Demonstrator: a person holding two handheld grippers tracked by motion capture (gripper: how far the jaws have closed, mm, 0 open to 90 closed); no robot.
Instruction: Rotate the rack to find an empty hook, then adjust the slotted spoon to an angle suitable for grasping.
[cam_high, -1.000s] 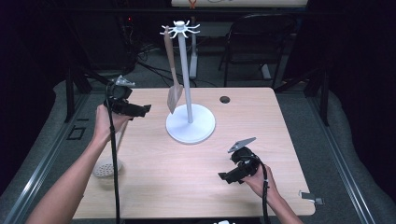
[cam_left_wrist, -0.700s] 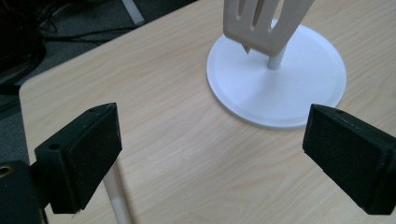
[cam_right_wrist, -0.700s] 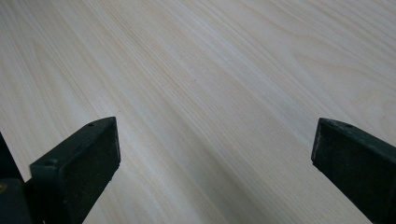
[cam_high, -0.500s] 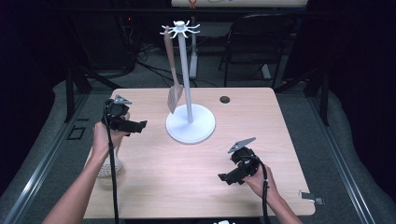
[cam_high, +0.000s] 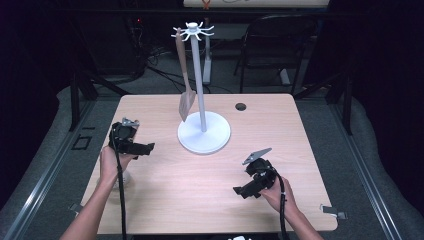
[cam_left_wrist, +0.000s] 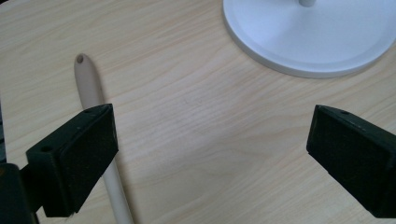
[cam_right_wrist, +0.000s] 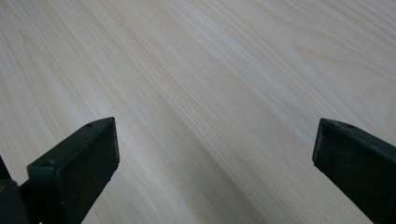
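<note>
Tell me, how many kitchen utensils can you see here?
2. A brown spatula hangs from the white stand. A pale utensil lies on the table by the left tongs; its head is hidden under the hand.

Both forearms are bare, with no sleeve or glove on them. Each hand carries a black claw: the left claw (cam_high: 131, 141) and the right claw (cam_high: 248, 186) have a grey three-cornered plate on top and a black cable trailing back along the arm. Each has two blocky matt black jaws with flat pads and small screw holes
</note>
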